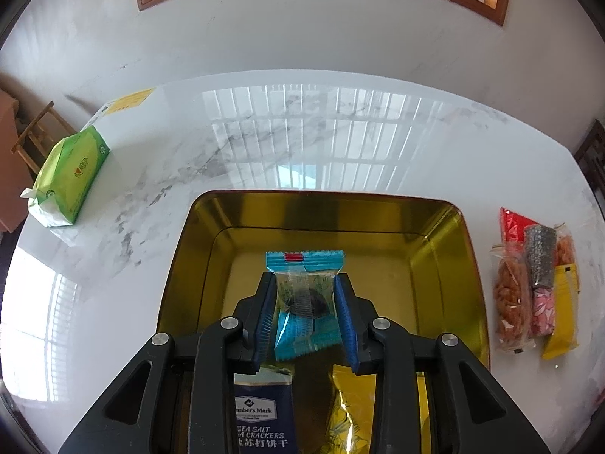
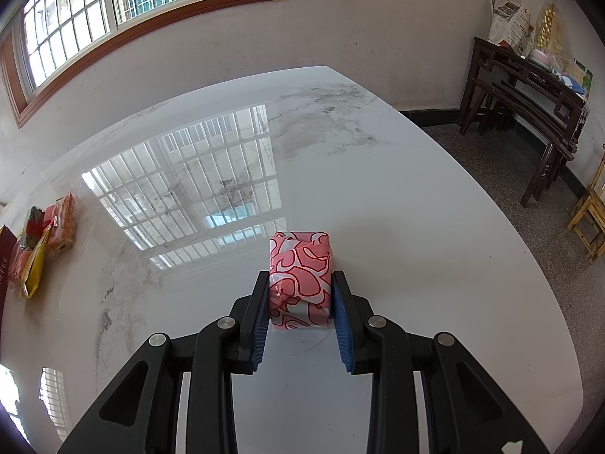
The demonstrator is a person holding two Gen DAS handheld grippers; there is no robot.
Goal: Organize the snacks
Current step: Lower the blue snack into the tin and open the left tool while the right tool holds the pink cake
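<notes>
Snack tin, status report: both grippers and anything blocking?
Left hand-held gripper shut on blue snack packet over gold tin. Right hand-held gripper shut on pink wrapped snack above table. Nothing blocking.

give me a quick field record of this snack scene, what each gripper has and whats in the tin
left gripper: shut on blue clear-window snack packet, over gold metal tin
right gripper: shut on pink patterned wrapped block, above white marble table
in tin: navy cracker packet, yellow foil packet
still on table: pile of mixed snack packets, green tissue pack
</notes>
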